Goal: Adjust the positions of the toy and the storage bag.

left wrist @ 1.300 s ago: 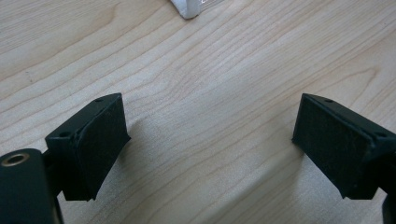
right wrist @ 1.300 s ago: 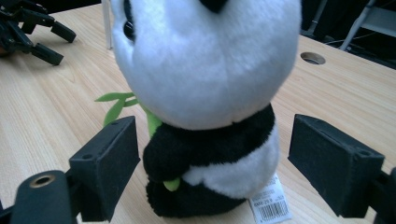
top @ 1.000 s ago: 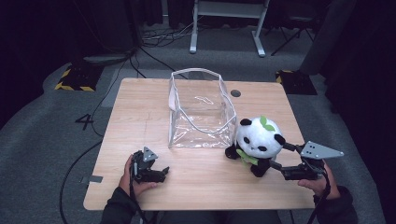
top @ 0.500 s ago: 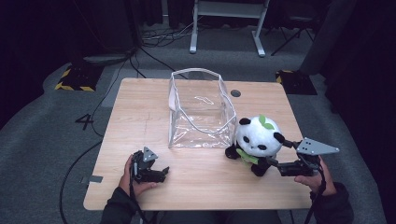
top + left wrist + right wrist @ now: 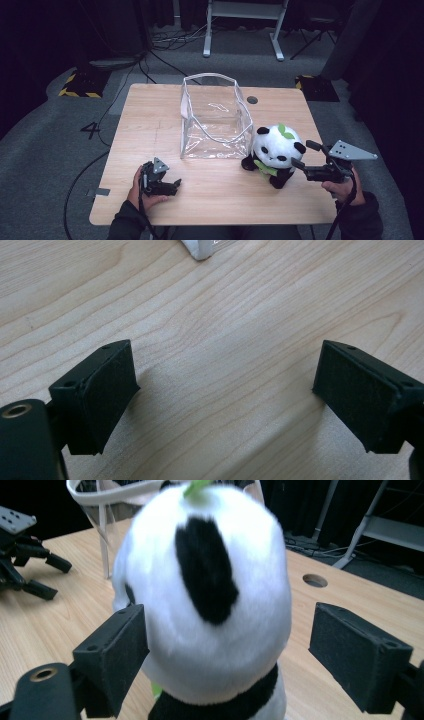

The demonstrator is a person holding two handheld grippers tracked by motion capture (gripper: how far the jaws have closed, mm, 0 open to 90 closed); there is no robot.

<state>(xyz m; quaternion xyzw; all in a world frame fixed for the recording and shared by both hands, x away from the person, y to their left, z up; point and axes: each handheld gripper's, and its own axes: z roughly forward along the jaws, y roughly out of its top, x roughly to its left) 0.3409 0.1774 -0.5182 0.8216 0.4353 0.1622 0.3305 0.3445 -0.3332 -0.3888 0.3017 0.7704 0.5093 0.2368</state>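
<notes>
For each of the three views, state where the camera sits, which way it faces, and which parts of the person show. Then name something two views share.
High view: above the person's side, looking forward and down on the table; both forearms, hands, tongs show.
Left gripper view: on the left tongs, facing bare wood.
Right gripper view: on the right tongs, facing the toy panda.
Shared: panda, clear bag.

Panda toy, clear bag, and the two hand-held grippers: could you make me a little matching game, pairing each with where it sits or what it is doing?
Things:
1. panda toy
2. clear bag
3. left hand-held gripper
4. right hand-held gripper

Descriptions:
A. standing open-topped at the middle of the table
B. open, resting on bare wood near the front edge
C. sitting upright just right of the bag
D. open, with its jaws on either side of the toy's head

Pairs: 1-C, 2-A, 3-B, 4-D
</notes>
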